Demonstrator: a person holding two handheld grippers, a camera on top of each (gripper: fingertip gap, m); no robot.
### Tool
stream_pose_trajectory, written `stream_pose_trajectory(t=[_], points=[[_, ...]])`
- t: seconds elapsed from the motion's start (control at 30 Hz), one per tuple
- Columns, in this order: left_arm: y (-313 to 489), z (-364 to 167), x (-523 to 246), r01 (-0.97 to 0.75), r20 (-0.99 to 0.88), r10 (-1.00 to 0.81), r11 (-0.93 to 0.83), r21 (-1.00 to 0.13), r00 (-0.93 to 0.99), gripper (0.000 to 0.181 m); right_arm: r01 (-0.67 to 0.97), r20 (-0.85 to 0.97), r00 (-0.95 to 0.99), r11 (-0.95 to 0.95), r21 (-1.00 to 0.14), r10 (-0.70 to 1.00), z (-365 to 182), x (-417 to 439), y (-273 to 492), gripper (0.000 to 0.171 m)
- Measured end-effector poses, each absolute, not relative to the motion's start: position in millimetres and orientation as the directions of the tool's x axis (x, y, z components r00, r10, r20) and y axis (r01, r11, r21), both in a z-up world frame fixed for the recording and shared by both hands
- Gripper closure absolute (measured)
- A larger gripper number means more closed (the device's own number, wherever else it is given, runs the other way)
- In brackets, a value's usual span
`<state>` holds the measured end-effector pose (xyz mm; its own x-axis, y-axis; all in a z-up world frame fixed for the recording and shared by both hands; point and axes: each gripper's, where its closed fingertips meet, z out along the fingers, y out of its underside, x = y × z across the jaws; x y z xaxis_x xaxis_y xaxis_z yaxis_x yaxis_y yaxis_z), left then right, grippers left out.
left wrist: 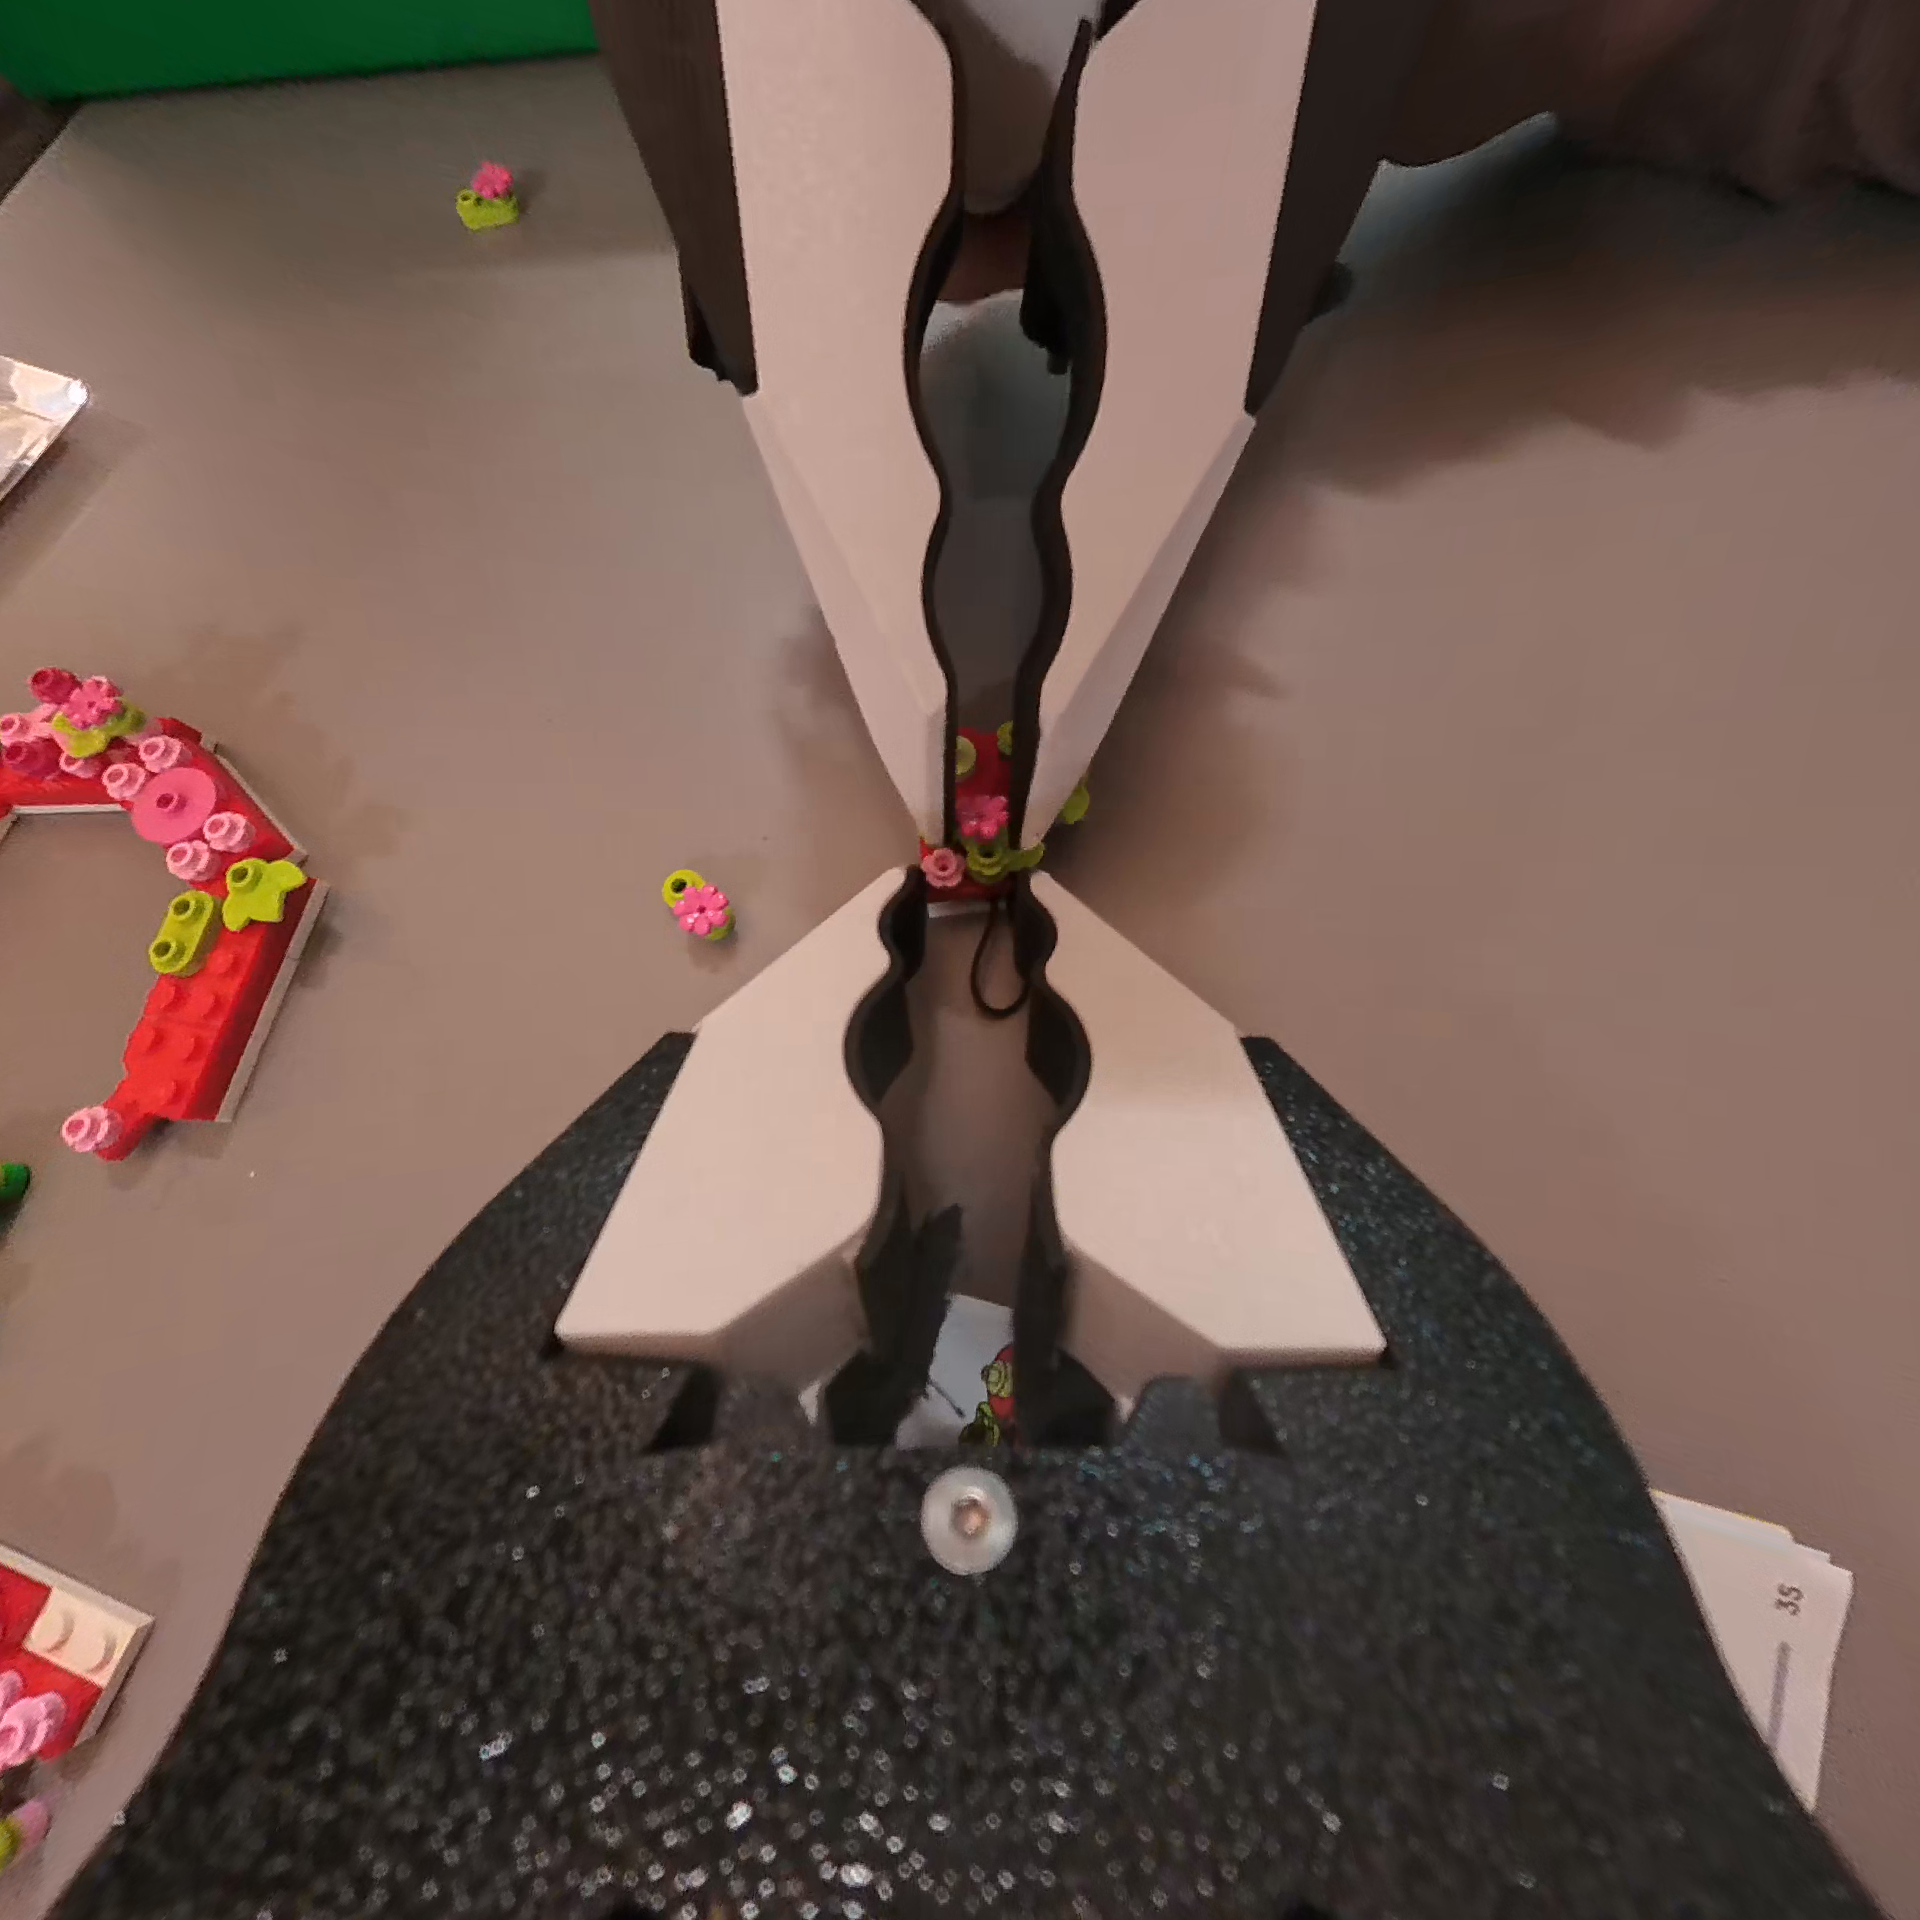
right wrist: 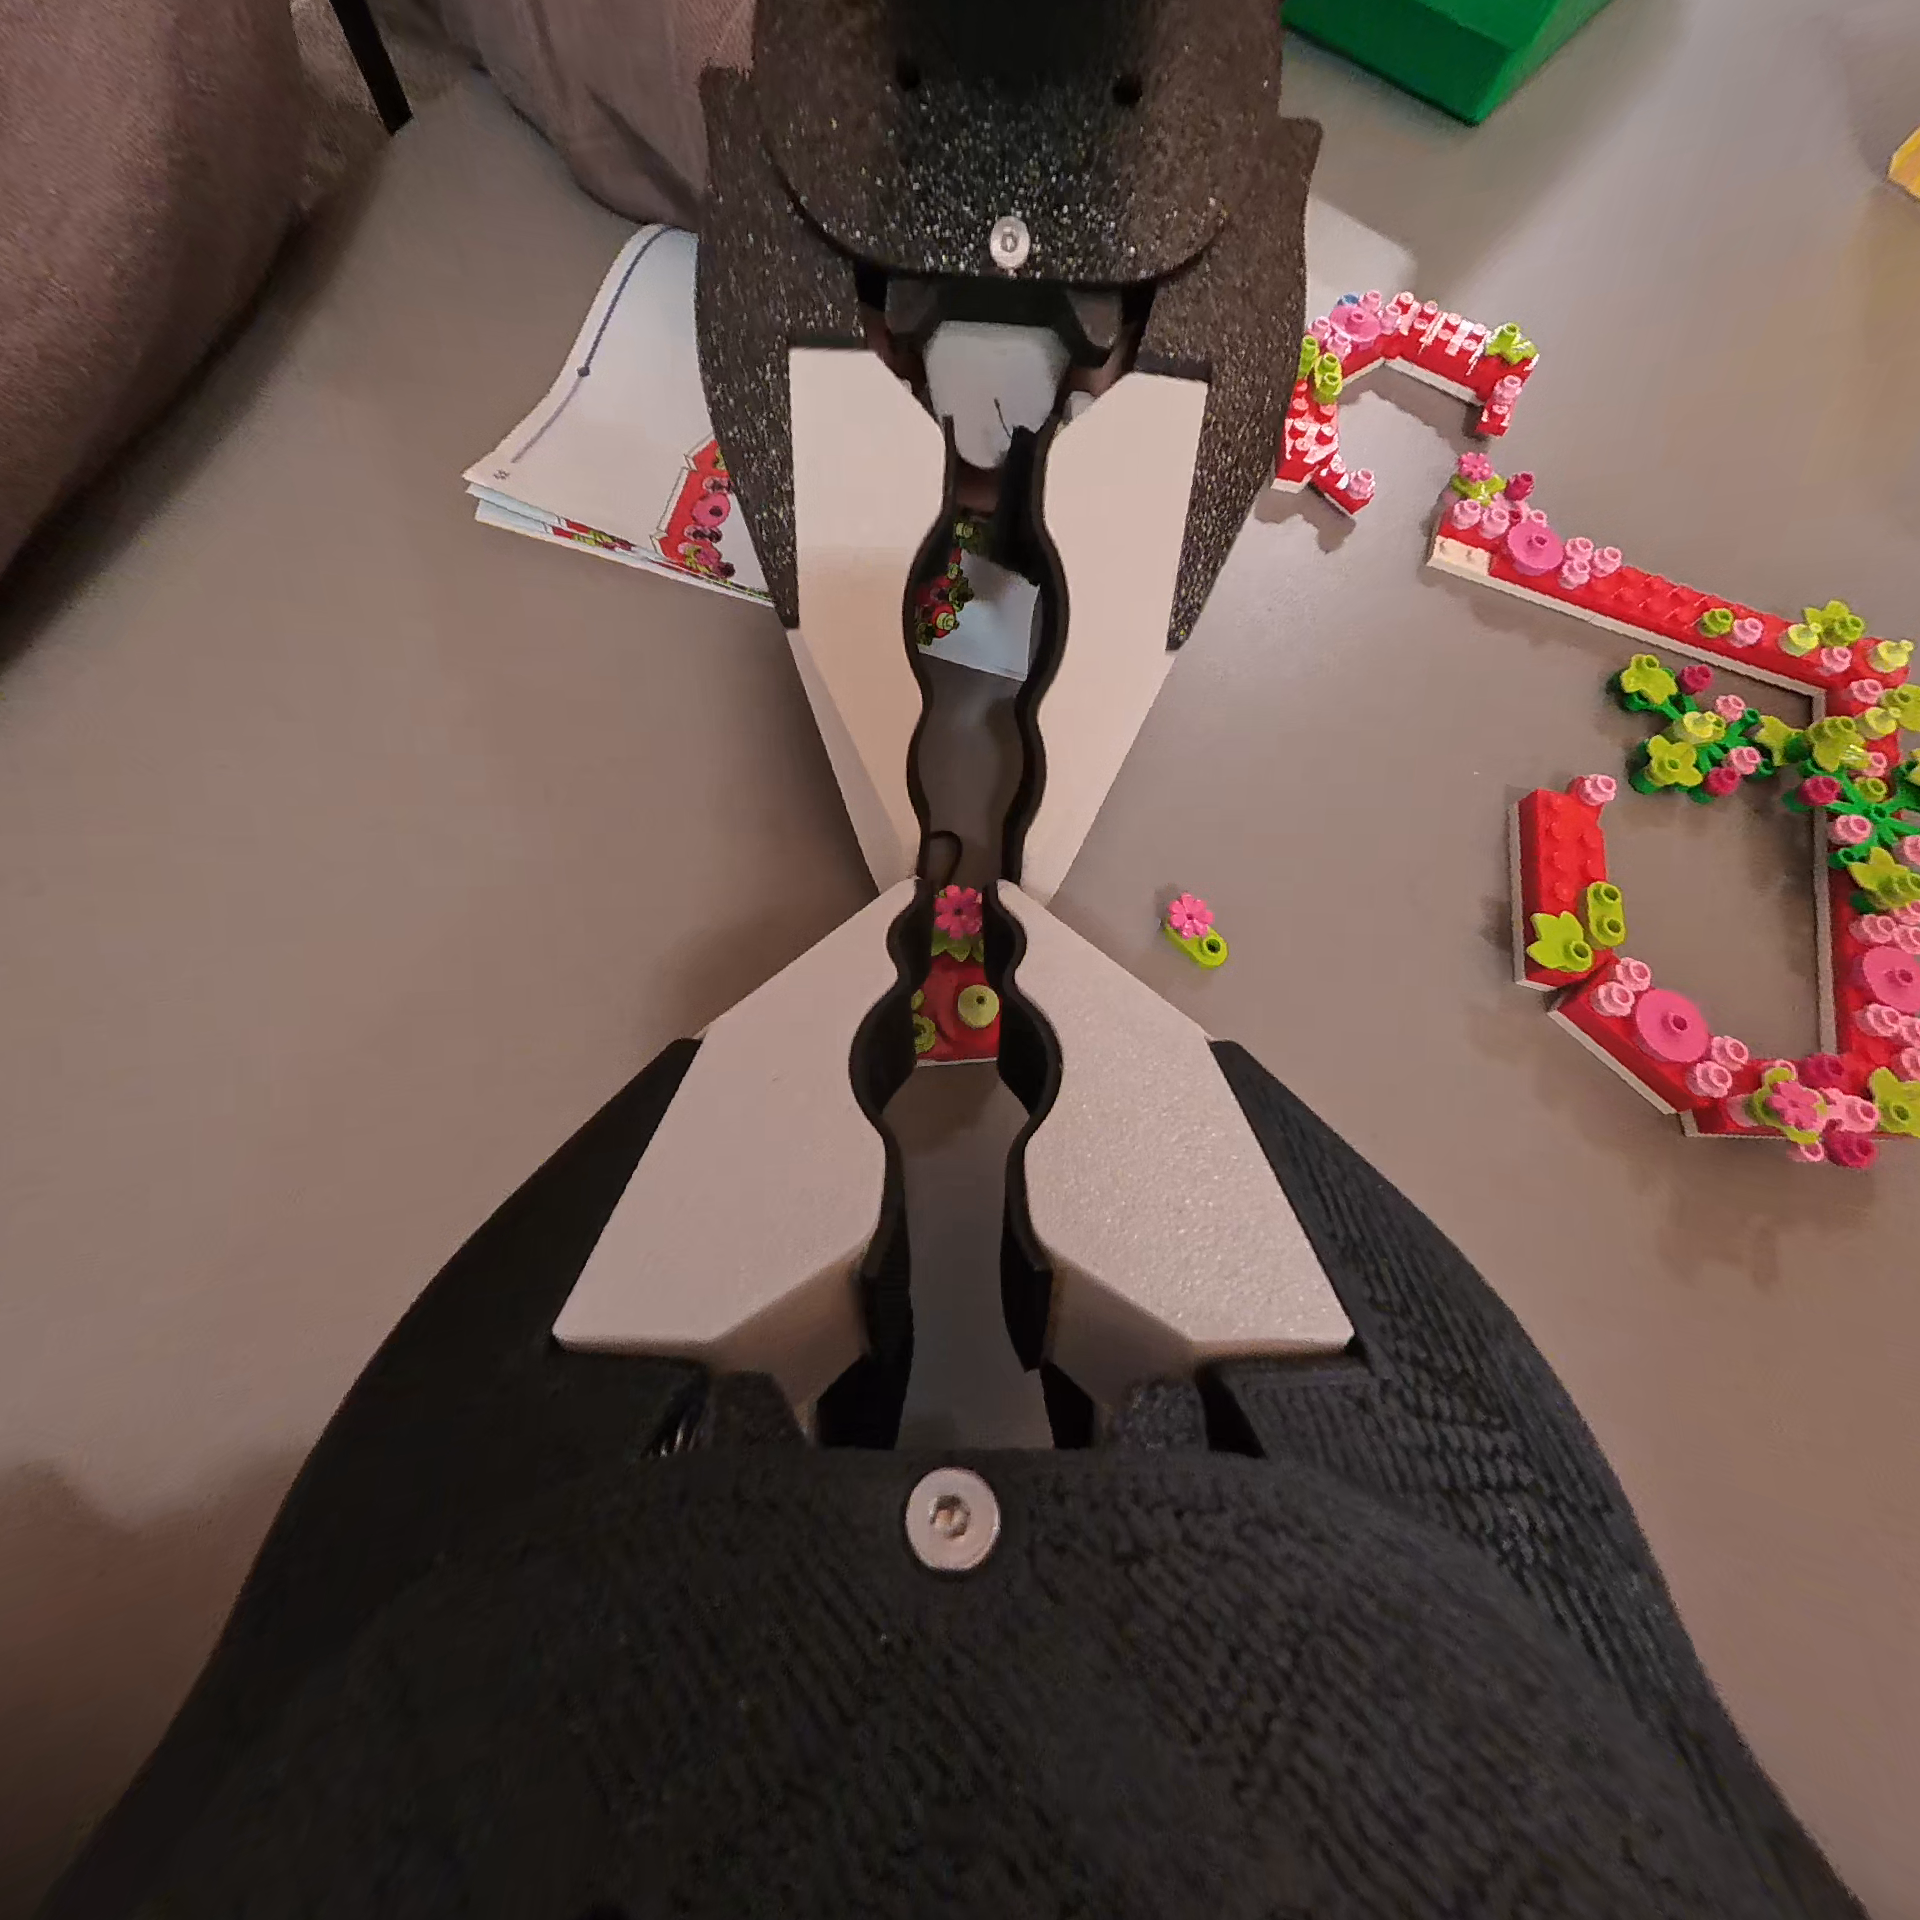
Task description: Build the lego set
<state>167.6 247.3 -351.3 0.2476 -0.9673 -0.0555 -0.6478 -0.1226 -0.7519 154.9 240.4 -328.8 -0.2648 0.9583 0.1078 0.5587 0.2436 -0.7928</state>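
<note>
Left wrist view shows two grippers meeting tip to tip at the centre of the frame, over a grey table (left wrist: pixel 1455 831). The left gripper (left wrist: pixel 975 883) rises from the bottom edge; its jaws are closed to a narrow gap around one end of a small red brick piece (left wrist: pixel 961 868) topped with pink flowers and lime leaves. The right gripper (left wrist: pixel 982 821) comes down from the top and pinches the opposite end of the same piece. Holding it from both sides likely lets the person steady it or press parts together.

Right wrist view shows the same meeting from the other side: the right gripper (right wrist: pixel 951 914) below, the left gripper (right wrist: pixel 961 873) above, the red brick piece (right wrist: pixel 956 997) between the right one's fingers. At the right edge lies a larger red flowered frame (right wrist: pixel 1662 613), seemingly awaiting this section. A loose flower piece (right wrist: pixel 1195 930) sits near the tips, and an instruction booklet (right wrist: pixel 613 447) lies at upper left.
</note>
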Motion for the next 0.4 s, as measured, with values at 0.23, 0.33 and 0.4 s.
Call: stream_pose_trajectory(t=[0.23,0.33,0.4], points=[[247.4,-351.3,167.5,-0.65,-0.055,-0.967,-0.125,-0.75,0.249,0.166,0.6,0.127,-0.26,0.263,-0.756,0.957,-329.9,155.6,240.8,0.164],[247.5,-351.4,167.4,-0.651,-0.057,-0.967,-0.123,-0.749,0.249,0.166,0.615,0.141,-0.262,0.278,-0.738,0.955,-329.8,154.4,240.7,0.164],[247.6,-351.4,167.4,-0.65,-0.056,-0.967,-0.124,-0.75,0.249,0.166,0.626,0.139,-0.264,0.279,-0.729,0.955,-329.9,154.3,240.3,0.164]])
